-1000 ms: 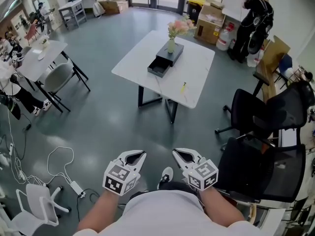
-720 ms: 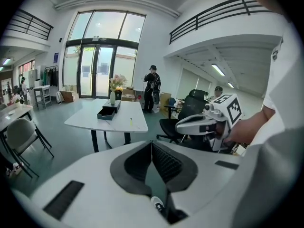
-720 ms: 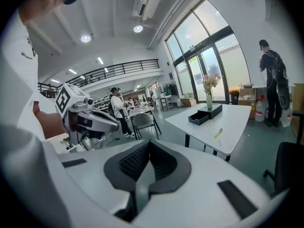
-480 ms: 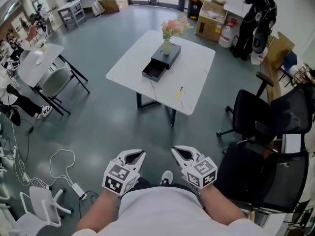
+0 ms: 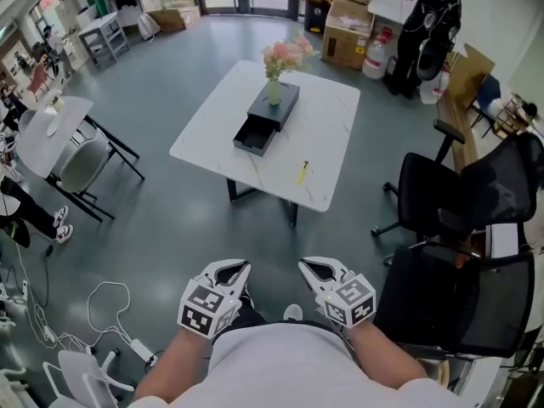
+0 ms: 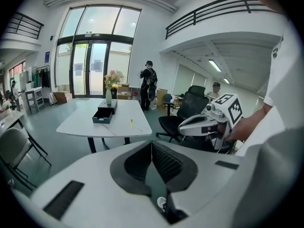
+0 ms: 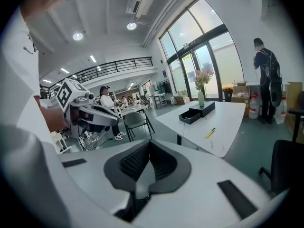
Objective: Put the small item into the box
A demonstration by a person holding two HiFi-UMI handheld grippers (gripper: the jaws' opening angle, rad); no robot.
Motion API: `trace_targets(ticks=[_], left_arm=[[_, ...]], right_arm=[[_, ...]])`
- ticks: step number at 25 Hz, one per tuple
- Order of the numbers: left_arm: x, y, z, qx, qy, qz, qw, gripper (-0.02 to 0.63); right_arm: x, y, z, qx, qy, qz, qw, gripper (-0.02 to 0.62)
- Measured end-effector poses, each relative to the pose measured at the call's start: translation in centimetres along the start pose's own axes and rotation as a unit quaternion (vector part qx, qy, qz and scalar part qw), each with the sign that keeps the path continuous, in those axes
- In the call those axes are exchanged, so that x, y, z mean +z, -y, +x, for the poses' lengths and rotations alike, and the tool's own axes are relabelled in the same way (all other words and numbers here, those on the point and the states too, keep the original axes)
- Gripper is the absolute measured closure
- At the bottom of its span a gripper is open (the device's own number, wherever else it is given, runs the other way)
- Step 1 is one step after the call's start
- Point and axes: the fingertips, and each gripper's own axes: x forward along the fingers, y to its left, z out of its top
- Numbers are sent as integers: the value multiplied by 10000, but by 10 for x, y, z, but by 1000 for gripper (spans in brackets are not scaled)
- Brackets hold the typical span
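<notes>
Left gripper: jaws together at the tips, nothing between them. Right gripper: jaws likewise closed and empty. Both are held side by side, low in front of the person's body and apart from each other. The white counter is well ahead of both jaws. On it stands a dark box, ahead of the jaws and roughly between the two jaw lines. Its drawer is pulled out toward the jaws; the interior is dark and its contents cannot be told. A vase stands upright on the box's top and holds pink flowers. The small item, yellow and slender, lies flat on the counter. It is nearer the jaws than the box, right of the drawer and apart from it, so outside the box. Beyond the counter, farthest from the jaws, an open cardboard carton sits on the floor; its contents cannot be made out.
</notes>
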Motion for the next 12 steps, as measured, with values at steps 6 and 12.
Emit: trace_targets(ticks=[6, 12], left_arm=[[27, -57, 26, -260, 30, 105, 9996, 589], [51, -120, 47, -522, -30, 261, 9983, 589]], right_arm=[[11, 22, 42, -319, -193, 191, 9991, 580], [31, 37, 91, -662, -391, 390, 9963, 580]])
